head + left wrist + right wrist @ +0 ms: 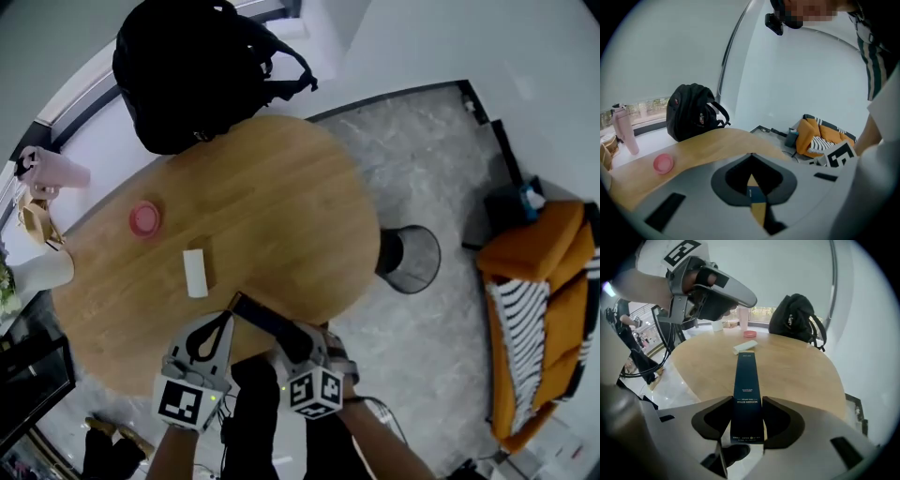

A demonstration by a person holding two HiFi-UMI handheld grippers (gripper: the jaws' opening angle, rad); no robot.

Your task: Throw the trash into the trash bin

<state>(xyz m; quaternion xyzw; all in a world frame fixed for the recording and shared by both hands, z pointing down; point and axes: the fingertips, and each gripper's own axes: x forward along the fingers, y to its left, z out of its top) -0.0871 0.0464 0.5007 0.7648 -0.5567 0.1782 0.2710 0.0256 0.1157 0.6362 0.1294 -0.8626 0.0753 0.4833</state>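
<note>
An oval wooden table (272, 206) fills the middle of the head view, on a grey marbled floor; well off its right edge stands an orange sofa (539, 253) with a black-and-white striped cushion; a black backpack (187, 66) sits on the table's far edge; a dark wire trash bin (417, 258) stands on the floor just beside the table's right edge, its rim partly tucked under the tabletop; the left gripper (227, 316) hovers at the near edge with its jaws drawn together, tips meeting and nothing gripped; the right gripper (746, 401) is just beside it at the same near edge, its jaws clamped on the sides of a long dark box (746, 380), which is the trash; the box sticks out past the jaws over the near edge, its far end pointing across the table and well apart from the bin; a pink bottle (56, 171) stands upright by the far left edge; a small white box (195, 273) lies flat on the left half, near the dark box's far end; a pink round lid (144, 218) lies between the white box and the bottle.
</note>
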